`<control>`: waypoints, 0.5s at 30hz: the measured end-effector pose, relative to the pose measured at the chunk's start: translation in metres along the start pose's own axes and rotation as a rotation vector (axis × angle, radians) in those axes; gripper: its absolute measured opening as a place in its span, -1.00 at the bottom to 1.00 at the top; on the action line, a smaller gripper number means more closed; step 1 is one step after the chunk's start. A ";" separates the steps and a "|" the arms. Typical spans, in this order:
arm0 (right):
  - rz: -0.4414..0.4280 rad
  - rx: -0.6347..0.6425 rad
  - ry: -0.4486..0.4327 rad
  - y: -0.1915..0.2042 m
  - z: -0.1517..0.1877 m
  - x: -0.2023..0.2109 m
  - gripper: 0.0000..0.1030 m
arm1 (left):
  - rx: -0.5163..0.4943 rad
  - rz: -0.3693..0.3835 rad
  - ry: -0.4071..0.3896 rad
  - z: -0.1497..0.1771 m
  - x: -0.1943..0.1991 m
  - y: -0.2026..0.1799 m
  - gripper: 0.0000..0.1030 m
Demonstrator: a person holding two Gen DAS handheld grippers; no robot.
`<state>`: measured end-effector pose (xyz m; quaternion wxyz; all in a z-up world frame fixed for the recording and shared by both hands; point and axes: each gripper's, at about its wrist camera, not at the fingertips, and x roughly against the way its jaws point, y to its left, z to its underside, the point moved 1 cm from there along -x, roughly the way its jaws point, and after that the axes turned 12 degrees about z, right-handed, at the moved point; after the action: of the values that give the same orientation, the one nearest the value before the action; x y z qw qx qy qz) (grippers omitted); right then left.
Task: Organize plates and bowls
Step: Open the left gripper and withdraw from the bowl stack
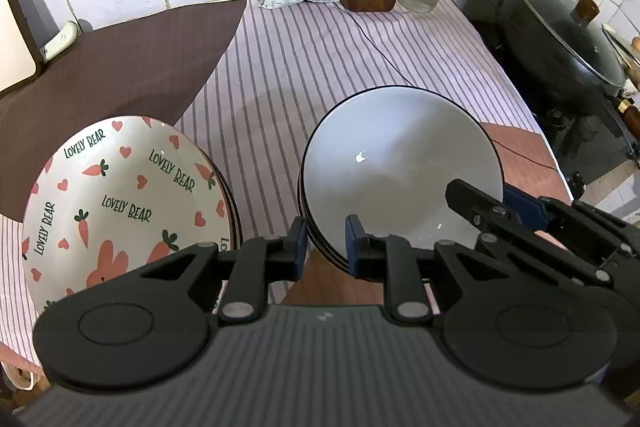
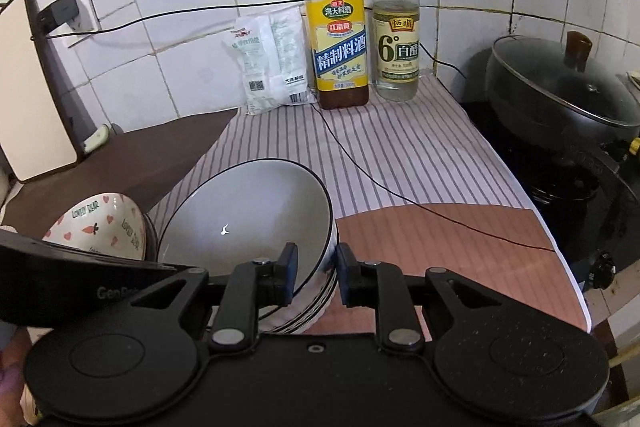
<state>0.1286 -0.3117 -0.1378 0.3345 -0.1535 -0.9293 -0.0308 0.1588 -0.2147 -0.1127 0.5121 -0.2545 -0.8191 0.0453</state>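
Currently, in the left wrist view, the left tool straddles the near rim of the white bowl stack at lower centre; its pads stand slightly apart, not pressing. The patterned plate stack sits at lower left on the striped counter. In the right wrist view, the right tool likewise straddles the bowl stack's right rim, pads just clear.
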 end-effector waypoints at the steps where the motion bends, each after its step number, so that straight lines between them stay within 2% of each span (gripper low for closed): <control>1: -0.002 0.004 0.000 -0.001 0.000 0.000 -0.55 | 0.003 0.001 -0.002 0.001 0.000 0.000 -0.64; 5: -0.003 0.014 -0.019 -0.005 0.004 0.006 -0.31 | -0.002 0.005 -0.012 0.003 0.003 -0.001 -0.62; 8: -0.075 -0.012 -0.028 -0.015 0.006 0.018 -0.25 | -0.016 0.005 -0.017 0.003 0.008 -0.004 -0.54; 15: -0.075 0.113 -0.122 -0.024 0.020 0.051 -0.12 | -0.011 0.047 -0.041 0.008 0.028 -0.007 -0.40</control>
<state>0.0718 -0.3181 -0.1196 0.2840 -0.1011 -0.9533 0.0183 0.1400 -0.2062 -0.0915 0.4925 -0.2755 -0.8235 0.0584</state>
